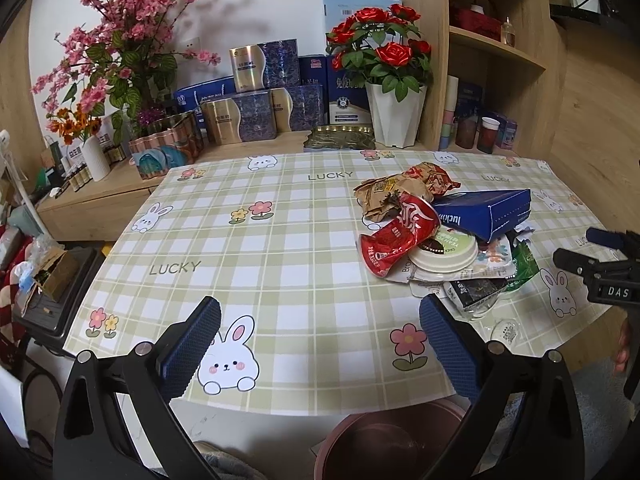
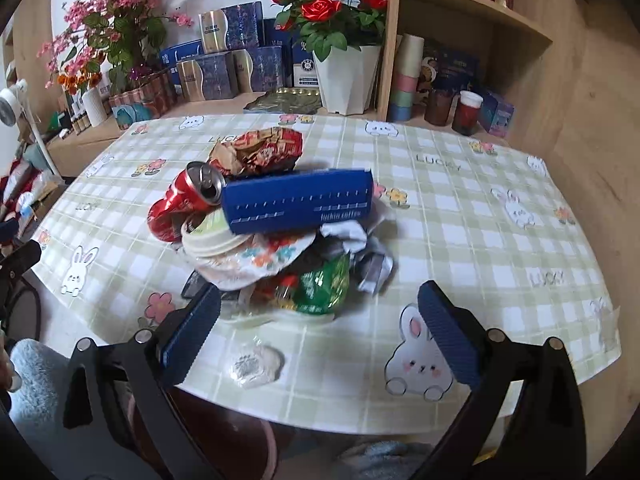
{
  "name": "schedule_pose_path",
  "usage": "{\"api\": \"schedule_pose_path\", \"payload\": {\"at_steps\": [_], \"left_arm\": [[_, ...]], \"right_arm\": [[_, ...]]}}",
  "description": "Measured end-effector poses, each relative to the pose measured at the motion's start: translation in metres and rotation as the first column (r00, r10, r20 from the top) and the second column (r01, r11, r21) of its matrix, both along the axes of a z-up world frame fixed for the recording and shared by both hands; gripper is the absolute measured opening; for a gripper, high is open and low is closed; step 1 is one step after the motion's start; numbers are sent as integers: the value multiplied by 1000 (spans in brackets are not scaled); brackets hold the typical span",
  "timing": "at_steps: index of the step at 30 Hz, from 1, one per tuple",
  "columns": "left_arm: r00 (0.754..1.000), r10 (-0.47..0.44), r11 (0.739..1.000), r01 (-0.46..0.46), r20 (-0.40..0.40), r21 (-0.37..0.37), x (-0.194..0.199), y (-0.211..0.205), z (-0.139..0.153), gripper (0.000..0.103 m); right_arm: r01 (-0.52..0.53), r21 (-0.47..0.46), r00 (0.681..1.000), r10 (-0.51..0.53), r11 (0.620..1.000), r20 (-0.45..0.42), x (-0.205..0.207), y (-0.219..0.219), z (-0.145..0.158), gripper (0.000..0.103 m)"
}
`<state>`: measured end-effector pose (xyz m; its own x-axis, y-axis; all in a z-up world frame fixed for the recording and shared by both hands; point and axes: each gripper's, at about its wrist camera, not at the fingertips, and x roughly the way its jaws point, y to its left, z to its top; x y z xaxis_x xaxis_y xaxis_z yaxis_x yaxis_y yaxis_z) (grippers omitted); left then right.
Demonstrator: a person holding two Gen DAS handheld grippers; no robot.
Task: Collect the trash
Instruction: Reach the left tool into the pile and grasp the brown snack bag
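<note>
Both my tools spread wide, empty, above the counter (image 1: 280, 216) edge.

Flower pot (image 1: 394, 116) and boxes (image 1: 256, 120) stand behind the trash pile (image 2: 276, 232): crushed red can (image 2: 188, 196), blue carton (image 2: 298, 200), white lid (image 2: 208, 240), green wrapper (image 2: 324, 288). My right tool (image 2: 320, 332) faces the pile; only the left tool (image 1: 320, 340) view shows the brown bin (image 1: 384, 440) below.

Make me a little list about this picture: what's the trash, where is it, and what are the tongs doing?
table: checked bunny tablecloth
trash pile: middle of the table, all heaped together
on top: blue coffee box
beside the box: crushed red can
under the box: white lid
front of pile: green wrapper
left tongs: open, holding nothing
right tongs: open, holding nothing
bin: brown bucket below the table edge
</note>
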<state>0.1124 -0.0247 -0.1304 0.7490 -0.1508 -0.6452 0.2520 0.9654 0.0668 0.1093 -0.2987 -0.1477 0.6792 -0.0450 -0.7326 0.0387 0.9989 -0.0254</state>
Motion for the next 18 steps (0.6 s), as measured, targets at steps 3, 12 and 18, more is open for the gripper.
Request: {"api": "schedule_pose_path", "payload": {"at_steps": [3, 12, 18], "left_arm": [[1000, -8, 1000, 8, -11, -8, 10, -2, -2, 97], [989, -85, 983, 64, -118, -170, 85, -18, 12, 97], [947, -116, 946, 13, -301, -325, 186, -49, 4, 86]], "right_arm": [[-2, -2, 1000, 2, 1000, -2, 10, -3, 4, 97], [12, -11, 1000, -12, 1000, -12, 47, -11, 7, 97], [42, 3, 999, -42, 999, -16, 62, -29, 7, 97]]}}
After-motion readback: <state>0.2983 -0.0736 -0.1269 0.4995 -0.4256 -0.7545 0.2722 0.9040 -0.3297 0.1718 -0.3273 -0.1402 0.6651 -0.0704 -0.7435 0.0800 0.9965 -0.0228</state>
